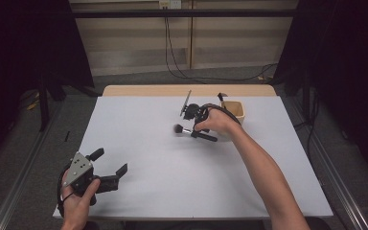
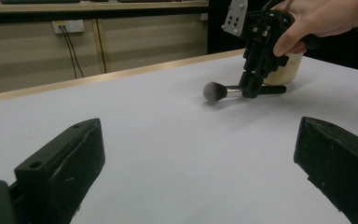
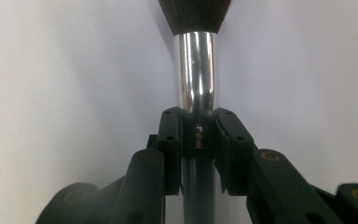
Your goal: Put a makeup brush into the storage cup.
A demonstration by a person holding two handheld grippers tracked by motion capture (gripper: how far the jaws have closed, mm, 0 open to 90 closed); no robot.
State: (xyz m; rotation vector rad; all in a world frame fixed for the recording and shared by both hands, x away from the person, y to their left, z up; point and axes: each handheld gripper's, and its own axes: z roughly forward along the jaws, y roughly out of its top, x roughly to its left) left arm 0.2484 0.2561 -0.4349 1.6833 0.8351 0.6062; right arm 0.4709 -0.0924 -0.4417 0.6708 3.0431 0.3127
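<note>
at the table's near left corner the left gripper (image 1: 111, 168) rests with jaws spread, empty, well apart from the brush (image 1: 190, 131). farther right, mid-table, the right gripper (image 1: 197, 130) pinches the brush's handle crosswise; bristles point left, and a cup (image 1: 234, 111) stands just beyond.

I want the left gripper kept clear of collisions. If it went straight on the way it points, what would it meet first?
Probably bare table; the brush lies beyond.

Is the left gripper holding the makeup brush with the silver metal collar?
No, the left gripper stands open over bare table, while the right gripper clamps the black-handled makeup brush with the silver metal collar.
</note>
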